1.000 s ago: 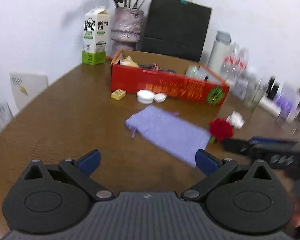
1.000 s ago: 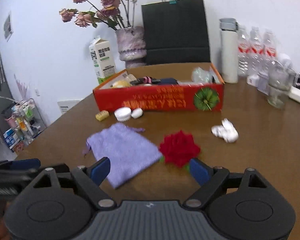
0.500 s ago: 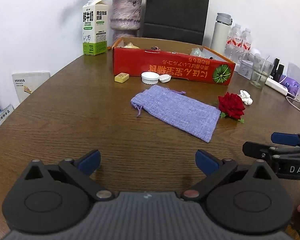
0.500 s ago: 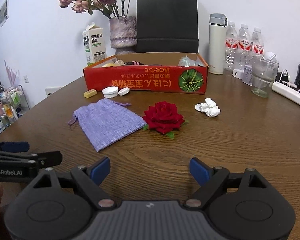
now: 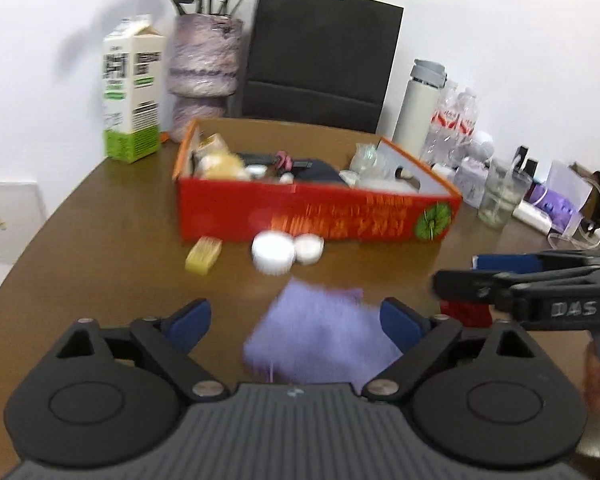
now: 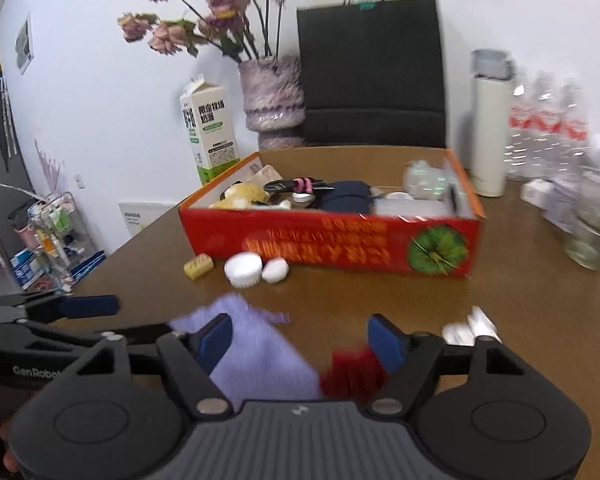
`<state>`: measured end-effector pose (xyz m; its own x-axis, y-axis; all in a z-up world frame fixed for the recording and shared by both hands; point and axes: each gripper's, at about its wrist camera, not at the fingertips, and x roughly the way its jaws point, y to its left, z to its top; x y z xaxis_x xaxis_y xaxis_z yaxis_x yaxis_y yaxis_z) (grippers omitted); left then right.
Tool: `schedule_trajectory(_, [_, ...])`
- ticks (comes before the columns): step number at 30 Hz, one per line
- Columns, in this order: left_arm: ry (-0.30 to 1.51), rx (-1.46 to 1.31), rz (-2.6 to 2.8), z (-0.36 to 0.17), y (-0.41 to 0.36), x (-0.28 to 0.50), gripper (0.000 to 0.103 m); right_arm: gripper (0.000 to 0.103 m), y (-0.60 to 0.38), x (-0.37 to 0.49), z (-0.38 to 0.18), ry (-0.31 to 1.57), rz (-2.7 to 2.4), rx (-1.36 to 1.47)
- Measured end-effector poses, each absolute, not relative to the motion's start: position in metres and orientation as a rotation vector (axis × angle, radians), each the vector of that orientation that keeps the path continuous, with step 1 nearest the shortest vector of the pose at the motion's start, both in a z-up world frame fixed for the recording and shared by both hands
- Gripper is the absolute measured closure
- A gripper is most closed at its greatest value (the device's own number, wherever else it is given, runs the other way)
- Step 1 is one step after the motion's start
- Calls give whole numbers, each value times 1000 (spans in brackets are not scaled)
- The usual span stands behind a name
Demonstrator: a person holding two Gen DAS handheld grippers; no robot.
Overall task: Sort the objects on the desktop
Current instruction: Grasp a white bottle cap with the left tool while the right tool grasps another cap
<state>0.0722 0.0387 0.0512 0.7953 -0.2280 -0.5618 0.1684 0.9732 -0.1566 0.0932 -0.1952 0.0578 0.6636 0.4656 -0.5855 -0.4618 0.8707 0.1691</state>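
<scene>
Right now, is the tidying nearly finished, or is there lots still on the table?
Partly done: the red box already holds several things. Nothing is in hand yet. The left claw is closing over the purple pouch, the right claw above the pouch and red rose. Still out: the yellow block, two white lids, and the crumpled white bit.
</scene>
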Motion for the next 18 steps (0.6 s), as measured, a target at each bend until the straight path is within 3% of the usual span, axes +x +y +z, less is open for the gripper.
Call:
schedule_trajectory(4, [615, -10, -187, 43, 35, 123, 22, 49, -171, 155, 49, 779, 539, 47])
schedule_trajectory(11, [634, 104, -296, 22, 32, 157, 23, 55, -140, 219, 19, 926, 564, 137])
schedule_trajectory(14, [635, 132, -311, 17, 30, 164, 23, 74, -133, 229, 12, 944, 569, 169])
schedule_trajectory(15, [642, 126, -315, 17, 30, 167, 25, 77, -131, 229, 11, 942, 574, 173])
schedule_trajectory(18, [688, 99, -330, 13, 32, 176, 47, 81, -120, 227, 10, 935, 585, 154])
